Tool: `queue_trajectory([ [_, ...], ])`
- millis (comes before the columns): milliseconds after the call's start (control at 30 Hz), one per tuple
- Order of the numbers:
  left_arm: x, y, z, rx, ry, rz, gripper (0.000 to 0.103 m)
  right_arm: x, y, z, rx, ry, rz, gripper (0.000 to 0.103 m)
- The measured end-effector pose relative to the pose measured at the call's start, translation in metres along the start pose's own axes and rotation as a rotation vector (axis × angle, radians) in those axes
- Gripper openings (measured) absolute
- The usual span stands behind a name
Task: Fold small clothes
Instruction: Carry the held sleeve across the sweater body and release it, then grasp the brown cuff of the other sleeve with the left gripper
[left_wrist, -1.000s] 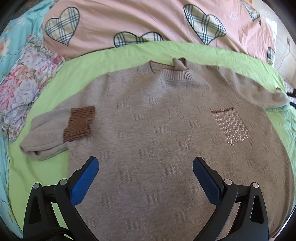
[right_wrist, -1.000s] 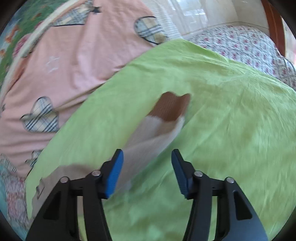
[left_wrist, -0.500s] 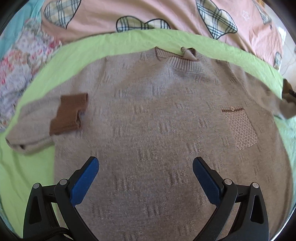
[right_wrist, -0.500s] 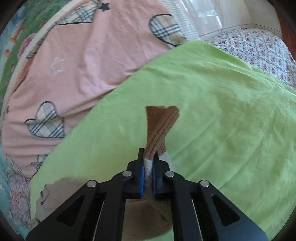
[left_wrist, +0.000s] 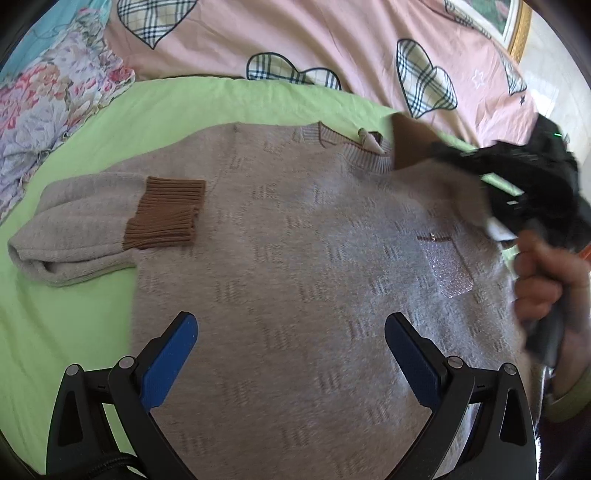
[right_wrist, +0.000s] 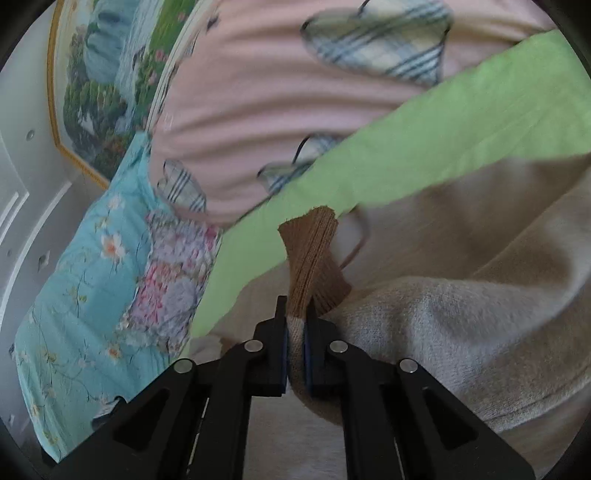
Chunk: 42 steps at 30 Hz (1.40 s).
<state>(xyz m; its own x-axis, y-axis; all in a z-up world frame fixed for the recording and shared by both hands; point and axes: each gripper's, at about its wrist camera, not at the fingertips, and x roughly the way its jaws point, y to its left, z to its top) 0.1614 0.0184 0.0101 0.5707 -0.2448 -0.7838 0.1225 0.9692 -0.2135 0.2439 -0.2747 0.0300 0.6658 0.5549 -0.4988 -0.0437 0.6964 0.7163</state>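
A beige knit sweater (left_wrist: 295, 258) with brown cuffs lies front up on a green sheet (left_wrist: 74, 332). Its left sleeve is folded in, the brown cuff (left_wrist: 166, 218) resting on the chest. My left gripper (left_wrist: 291, 339) is open and empty over the lower body of the sweater. My right gripper (right_wrist: 295, 325) is shut on the right sleeve at its brown cuff (right_wrist: 312, 258) and holds it lifted over the sweater near the collar; it shows in the left wrist view (left_wrist: 432, 155) with the hand behind it. A shiny chest pocket (left_wrist: 448, 269) lies under that arm.
A pink quilt with plaid hearts (left_wrist: 295, 37) lies bunched behind the sheet. Floral bedding (left_wrist: 48, 99) lies at the left; it also shows in the right wrist view (right_wrist: 110, 277). A framed picture (right_wrist: 96, 85) hangs on the wall.
My right gripper closed on the right sleeve near its cuff, then lifted it and carried it leftward over the sweater body. My left gripper stayed open over the sweater's lower part.
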Motion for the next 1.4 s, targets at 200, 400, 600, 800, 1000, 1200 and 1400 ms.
queue_trajectory([
  [200, 0.004, 0.024, 0.000, -0.062, 0.010, -0.062, 0.102, 0.071, 0.028, -0.029, -0.042, 0.134, 0.045, 0.008],
  [400, 0.028, 0.034, 0.014, -0.120, 0.047, -0.131, 0.102, 0.081, 0.018, -0.037, 0.009, 0.174, 0.064, 0.051],
  [600, 0.073, 0.019, 0.046, -0.121, 0.088, -0.173, 0.102, 0.015, 0.002, -0.034, 0.042, 0.019, 0.026, 0.059],
  [800, 0.100, -0.002, 0.063, -0.046, 0.054, -0.125, 0.011, -0.060, -0.018, -0.048, 0.072, -0.116, -0.051, 0.059],
  [1000, 0.041, 0.006, 0.076, 0.028, -0.152, -0.066, 0.006, -0.107, -0.038, -0.048, 0.046, -0.182, -0.207, 0.059],
  [1200, 0.060, 0.037, 0.073, -0.002, -0.080, -0.021, 0.006, -0.114, -0.073, -0.018, 0.042, -0.171, -0.393, 0.059],
  [1400, 0.065, 0.037, 0.074, -0.017, -0.068, -0.015, 0.006, -0.061, -0.108, 0.022, 0.004, -0.034, -0.580, 0.059],
])
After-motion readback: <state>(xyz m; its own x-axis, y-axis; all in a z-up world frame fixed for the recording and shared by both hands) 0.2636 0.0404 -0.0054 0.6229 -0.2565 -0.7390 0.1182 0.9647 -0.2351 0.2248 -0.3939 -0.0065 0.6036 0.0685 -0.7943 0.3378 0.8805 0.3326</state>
